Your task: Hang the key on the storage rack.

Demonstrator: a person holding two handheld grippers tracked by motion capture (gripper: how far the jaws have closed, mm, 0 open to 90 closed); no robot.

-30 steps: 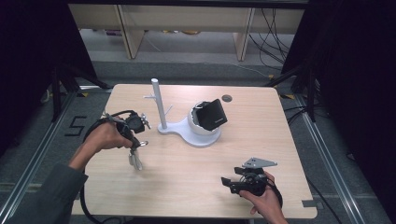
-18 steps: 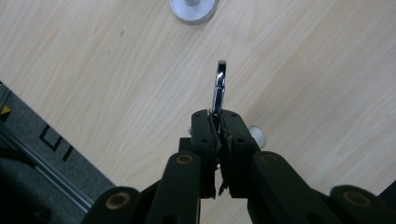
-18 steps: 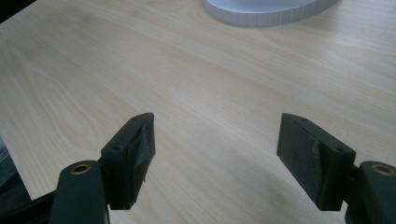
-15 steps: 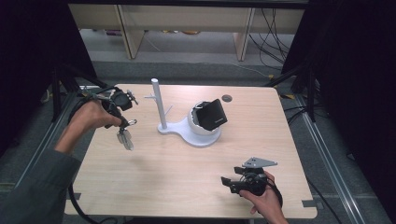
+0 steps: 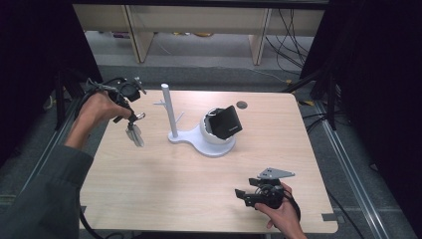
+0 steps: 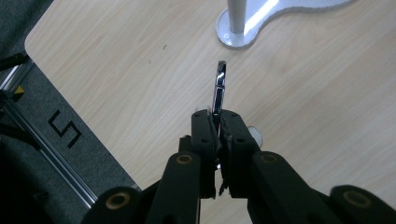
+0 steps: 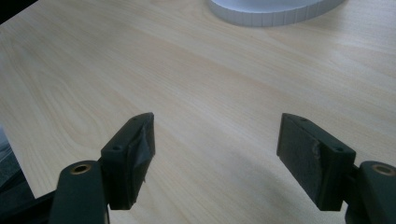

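Bench (image 5: 164, 184) first, its wood carrying a white stand (image 5: 191, 137) with an upright post, right of the left gripper (image 5: 130, 119). Black box (image 5: 226, 122) sits in the stand's cup, partly hidden. Left gripper is clamped on a thin metal clip (image 6: 219, 88), edge-on, hard to identify. Right gripper (image 7: 217, 154) rests low, jaws wide apart.

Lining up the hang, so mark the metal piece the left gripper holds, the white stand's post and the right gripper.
metal piece (image 6: 219, 88), left gripper view, on its shiny edge above the jaws.
white stand's post (image 5: 168, 110), high view, mid-height on the upright.
right gripper (image 5: 242, 193), high view, between its open jaws.
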